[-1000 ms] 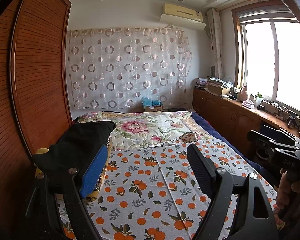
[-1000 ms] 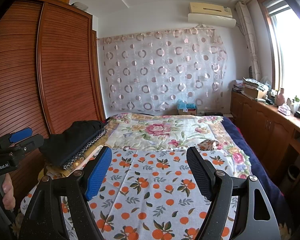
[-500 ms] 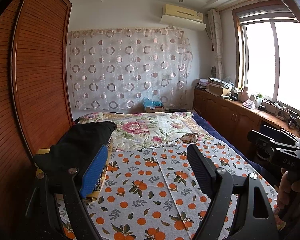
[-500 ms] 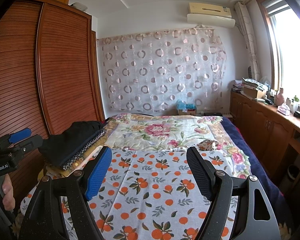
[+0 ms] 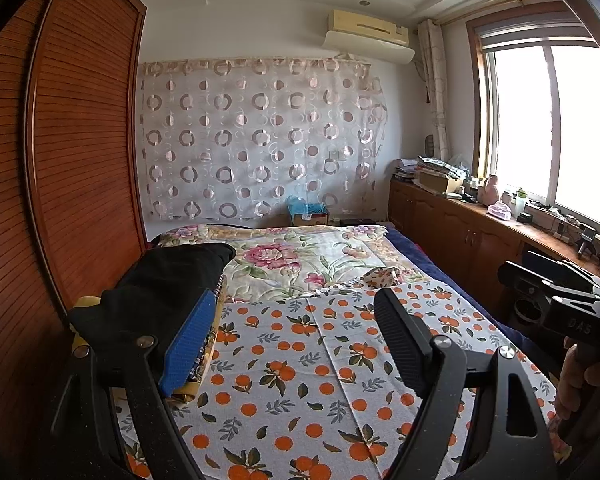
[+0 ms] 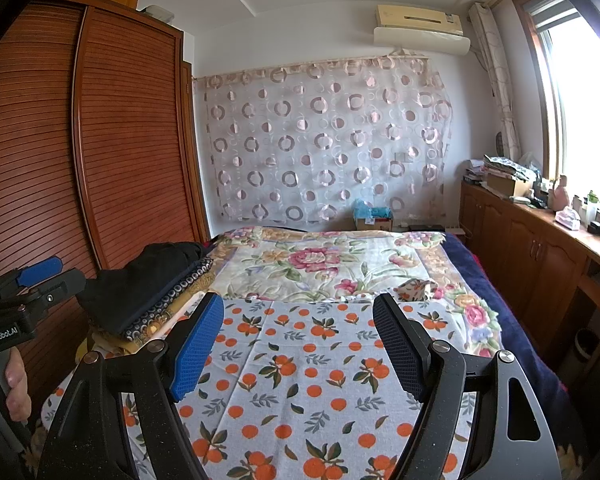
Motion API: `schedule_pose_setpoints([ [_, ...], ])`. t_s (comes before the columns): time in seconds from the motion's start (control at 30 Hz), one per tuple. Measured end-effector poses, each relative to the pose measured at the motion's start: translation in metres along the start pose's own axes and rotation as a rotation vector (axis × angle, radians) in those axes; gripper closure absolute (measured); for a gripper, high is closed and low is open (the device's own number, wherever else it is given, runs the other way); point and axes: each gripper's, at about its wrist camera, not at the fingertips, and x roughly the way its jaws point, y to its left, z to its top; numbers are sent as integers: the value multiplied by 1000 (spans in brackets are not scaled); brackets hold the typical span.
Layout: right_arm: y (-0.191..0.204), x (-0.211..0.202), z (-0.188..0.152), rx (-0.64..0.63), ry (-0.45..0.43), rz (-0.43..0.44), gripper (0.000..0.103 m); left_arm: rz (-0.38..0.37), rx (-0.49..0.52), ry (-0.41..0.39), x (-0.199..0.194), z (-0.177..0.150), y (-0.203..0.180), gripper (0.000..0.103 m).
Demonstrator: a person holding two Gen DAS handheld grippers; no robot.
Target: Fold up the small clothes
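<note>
While both the left gripper (image 5: 288,336) and right gripper (image 6: 298,342) hang with fingers spread wide and hold nothing, a stack of folded clothes (image 6: 148,292), black on top, sits at the bed's left edge by the wardrobe (image 6: 100,140). An orange-print sheet (image 6: 300,380) lies flat ahead, with a small floral cloth (image 6: 414,289) near its far right corner.

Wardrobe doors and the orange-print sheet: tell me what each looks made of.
Wardrobe doors: apparently reddish-brown wood with a slight sheen; fine horizontal slats inside framed panels. Orange-print sheet: matte woven cloth, probably cotton; it shows soft fold creases and lies limp over the bed.
</note>
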Motion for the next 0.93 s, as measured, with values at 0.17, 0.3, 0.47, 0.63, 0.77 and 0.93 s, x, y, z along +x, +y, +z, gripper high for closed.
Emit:
schedule_pose_setpoints([
  [0.17,-1,0,1,-1,1,0,24,1,0,0,1,-1,-1,21],
  [0.3,-4,-1,2,-2,4,4,24,-1,0,1,0,-1,0,21],
  [0.47,-5,-2,5,-5,5,6,24,-1,-2,0,1,-2,0,21],
  [0.63,-8,-4,5,-4,-2,5,24,0,2,-2,0,-1,1,21],
  [0.77,-10,-5,5,-1,-4,7,24,2,1,-1,0,1,2,21],
  [0.93,-10,-4,5,-4,-4,8,24,2,1,-1,0,0,2,21],
])
